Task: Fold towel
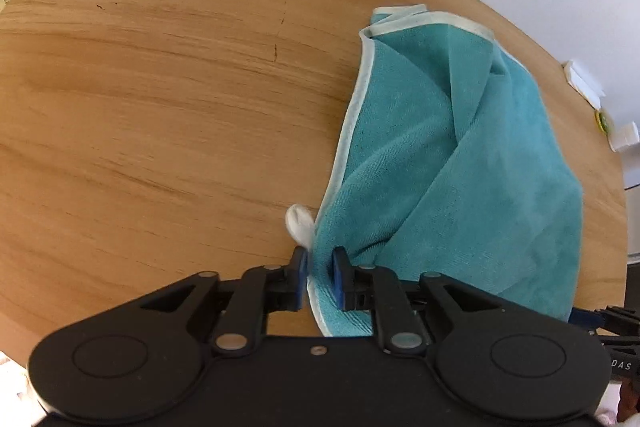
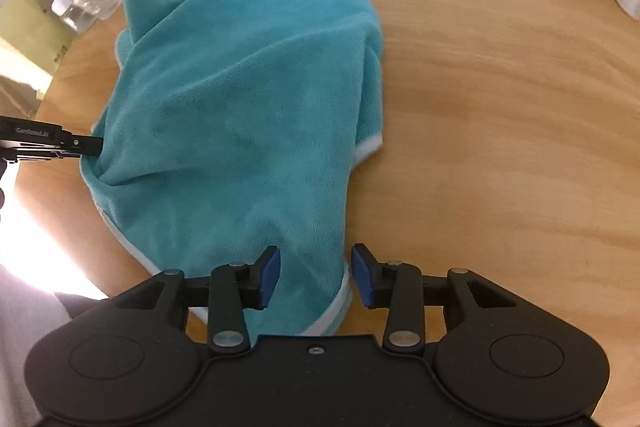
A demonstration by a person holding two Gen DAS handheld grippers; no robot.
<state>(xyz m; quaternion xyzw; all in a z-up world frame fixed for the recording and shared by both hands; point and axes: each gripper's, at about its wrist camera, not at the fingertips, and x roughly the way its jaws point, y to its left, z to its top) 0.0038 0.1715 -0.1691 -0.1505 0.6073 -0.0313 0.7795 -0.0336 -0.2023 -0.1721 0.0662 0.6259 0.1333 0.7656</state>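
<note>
The teal towel [image 2: 240, 115] lies in a loose, rumpled heap on the wooden bench [image 2: 500, 107], its long axis running from near to far. The left claw [image 1: 320, 281] is closed down on a near, white-hemmed edge of it. The right claw [image 2: 315, 277] stands apart, straddling another near fold without pinching; cloth lies between and beyond its blue pads

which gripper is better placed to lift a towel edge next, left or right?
Left, probably. The left gripper is already shut on the towel at its white-trimmed edge. The right gripper straddles a near corner with its jaws open, so it would need to close first.
</note>
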